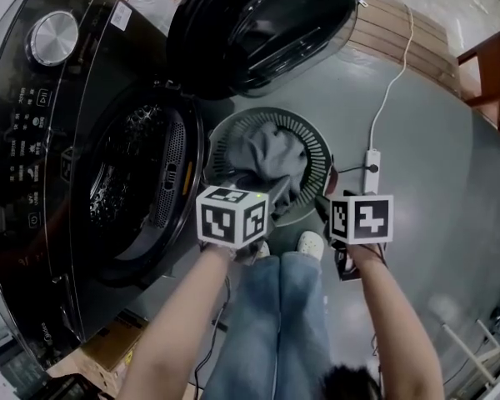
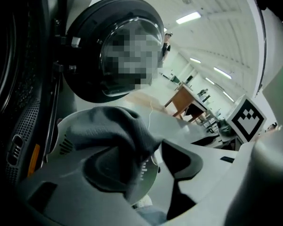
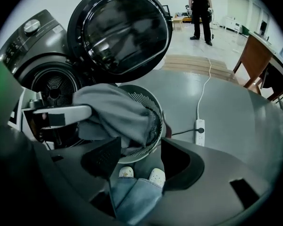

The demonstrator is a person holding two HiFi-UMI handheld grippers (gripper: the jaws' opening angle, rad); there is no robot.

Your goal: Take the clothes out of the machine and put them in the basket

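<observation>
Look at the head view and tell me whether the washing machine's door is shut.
No, the door stands swung wide open, leaving the drum exposed.

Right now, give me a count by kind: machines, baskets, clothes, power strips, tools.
washing machine: 1
basket: 1
grey garment, lying in the basket: 1
power strip: 1
tools: 2, left tool and right tool
total: 6
</observation>
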